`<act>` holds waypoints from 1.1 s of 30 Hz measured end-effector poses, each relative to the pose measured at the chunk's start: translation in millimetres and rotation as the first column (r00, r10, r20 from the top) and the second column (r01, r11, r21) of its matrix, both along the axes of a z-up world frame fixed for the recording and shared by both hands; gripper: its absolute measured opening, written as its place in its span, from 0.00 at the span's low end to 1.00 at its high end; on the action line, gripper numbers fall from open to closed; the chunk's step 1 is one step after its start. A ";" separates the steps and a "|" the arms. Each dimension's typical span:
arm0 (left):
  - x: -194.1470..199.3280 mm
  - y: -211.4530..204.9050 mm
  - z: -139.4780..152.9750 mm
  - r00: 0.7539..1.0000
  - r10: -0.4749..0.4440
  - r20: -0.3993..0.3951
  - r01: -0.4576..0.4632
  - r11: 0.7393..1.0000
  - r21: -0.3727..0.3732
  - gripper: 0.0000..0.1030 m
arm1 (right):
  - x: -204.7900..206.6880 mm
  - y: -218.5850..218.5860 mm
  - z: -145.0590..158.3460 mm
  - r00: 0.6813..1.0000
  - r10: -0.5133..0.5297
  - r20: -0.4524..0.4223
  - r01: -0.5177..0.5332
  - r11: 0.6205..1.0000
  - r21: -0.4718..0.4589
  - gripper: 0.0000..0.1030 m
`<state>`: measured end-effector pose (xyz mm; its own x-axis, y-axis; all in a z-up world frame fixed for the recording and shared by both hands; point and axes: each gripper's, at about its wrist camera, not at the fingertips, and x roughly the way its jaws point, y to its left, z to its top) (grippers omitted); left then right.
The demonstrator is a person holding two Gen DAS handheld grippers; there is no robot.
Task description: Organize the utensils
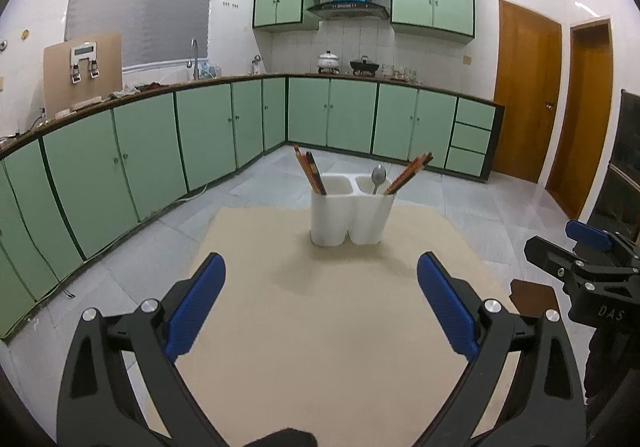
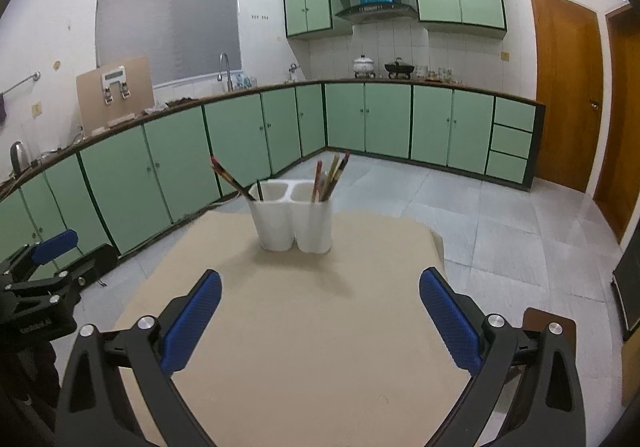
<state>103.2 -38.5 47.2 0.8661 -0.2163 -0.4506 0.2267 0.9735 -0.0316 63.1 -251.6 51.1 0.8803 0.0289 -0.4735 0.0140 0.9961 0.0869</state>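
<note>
green cabinets (image 1: pixel 208 135), wooden door (image 1: pixel 524 91)

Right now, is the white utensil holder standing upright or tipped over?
Upright. The white utensil holder rests flat on the table, openings up, with chopsticks and a spoon inside.

We see a two-compartment holder (image 1: pixel 352 213) on the table (image 1: pixel 320 327), chopsticks (image 1: pixel 310 168) in its left compartment, spoon (image 1: pixel 378 177) and more chopsticks (image 1: pixel 410 172) in its right, counter (image 1: pixel 160 87) behind.
</note>
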 end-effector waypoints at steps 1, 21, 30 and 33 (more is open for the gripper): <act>-1.9 0.0 1.0 1.000 0.001 0.007 -0.001 1.000 -0.001 0.91 | -1.8 0.4 2.8 1.000 -0.002 0.012 0.002 1.000 0.000 0.95; -3.0 -1.3 -10.7 1.000 0.002 0.005 -0.002 1.000 -0.004 0.91 | -3.8 11.0 -7.4 0.999 0.002 0.038 -0.002 1.000 -0.022 0.95; -3.5 0.2 -11.5 1.000 0.002 0.006 -0.002 1.000 -0.003 0.91 | -0.9 12.7 -8.1 0.999 0.006 0.038 -0.005 1.000 -0.028 0.95; -3.2 0.6 -11.7 1.000 0.001 0.006 -0.001 1.000 -0.003 0.91 | -0.9 13.4 -8.3 0.999 0.007 0.039 -0.006 1.000 -0.027 0.95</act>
